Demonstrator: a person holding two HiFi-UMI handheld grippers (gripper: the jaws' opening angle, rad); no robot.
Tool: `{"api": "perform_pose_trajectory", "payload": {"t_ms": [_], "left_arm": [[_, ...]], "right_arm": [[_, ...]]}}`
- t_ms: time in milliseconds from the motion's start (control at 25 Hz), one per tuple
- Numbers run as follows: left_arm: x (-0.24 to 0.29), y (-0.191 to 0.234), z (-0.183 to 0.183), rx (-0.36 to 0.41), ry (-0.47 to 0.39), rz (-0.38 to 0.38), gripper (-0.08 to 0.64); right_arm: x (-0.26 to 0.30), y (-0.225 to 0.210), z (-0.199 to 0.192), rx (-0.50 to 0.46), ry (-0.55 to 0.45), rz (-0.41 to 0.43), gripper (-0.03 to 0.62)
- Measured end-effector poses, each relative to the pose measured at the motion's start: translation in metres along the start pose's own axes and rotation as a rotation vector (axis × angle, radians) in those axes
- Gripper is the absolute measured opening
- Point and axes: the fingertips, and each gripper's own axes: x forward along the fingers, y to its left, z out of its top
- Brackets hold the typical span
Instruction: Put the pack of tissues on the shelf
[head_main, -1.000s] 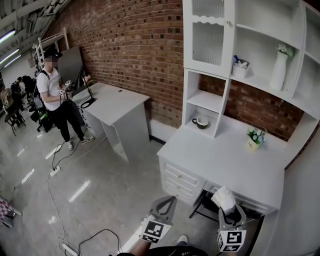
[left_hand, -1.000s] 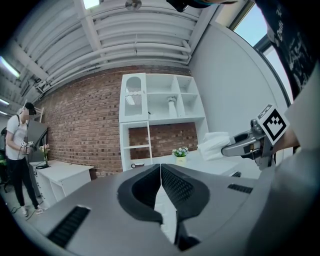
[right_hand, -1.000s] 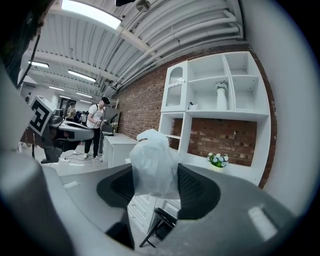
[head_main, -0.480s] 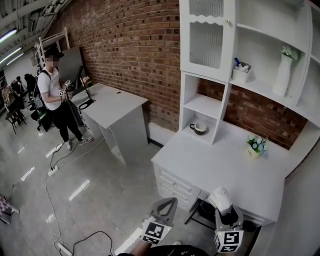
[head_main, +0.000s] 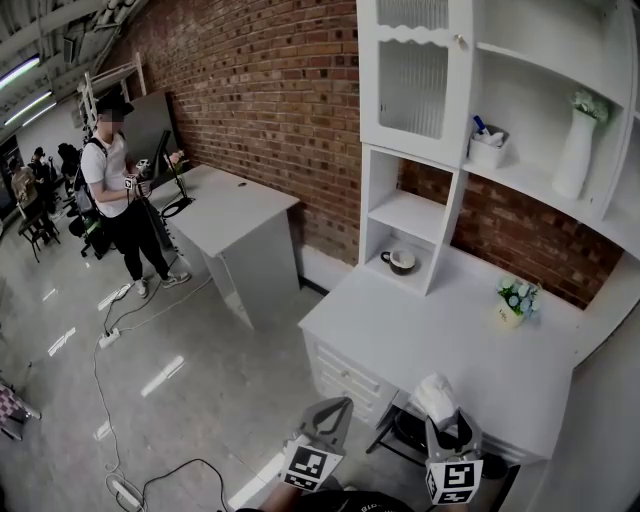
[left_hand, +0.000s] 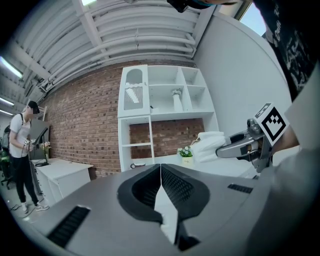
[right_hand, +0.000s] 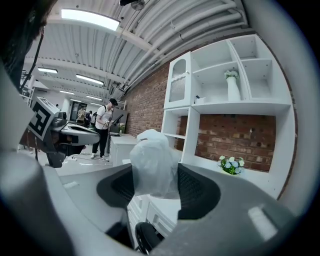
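The pack of tissues (head_main: 436, 392), white in clear wrap, sits between the jaws of my right gripper (head_main: 447, 420), which is shut on it. It is held low in front of the white desk's (head_main: 440, 335) near edge. In the right gripper view the pack (right_hand: 151, 162) fills the gap between the jaws of the right gripper (right_hand: 152, 176). My left gripper (head_main: 343, 404) hangs beside it to the left, shut and empty; its jaws meet in the left gripper view (left_hand: 160, 168). The white shelf unit (head_main: 415, 215) rises at the back of the desk.
A cup (head_main: 398, 260) stands in the low cubby, a flower pot (head_main: 513, 300) on the desk, a vase (head_main: 578, 150) and a small tub (head_main: 487, 146) on the upper shelf. A dark stool (head_main: 408, 428) is under the desk. A person (head_main: 115, 190) stands by another desk (head_main: 235, 212); cables (head_main: 125, 325) cross the floor.
Both grippers have drifted a little left in the view and nearer the desk's front edge. The pack stays held in the right gripper; the left stays shut.
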Motion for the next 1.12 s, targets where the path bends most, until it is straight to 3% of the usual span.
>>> {"api": "perform_pose_trajectory", "payload": {"t_ms": [600,1120], "left_arm": [[0.015,0.009,0.002,0.016,0.020,0.007,0.011],[0.052,0.051,-0.006,-0.003,0.024,-0.002,0.011]], "right_arm": [[0.016,-0.009,-0.002,0.021,0.008,0.013,0.216],[0.062,-0.013,0.000,0.040,0.036,-0.010,0.216]]}}
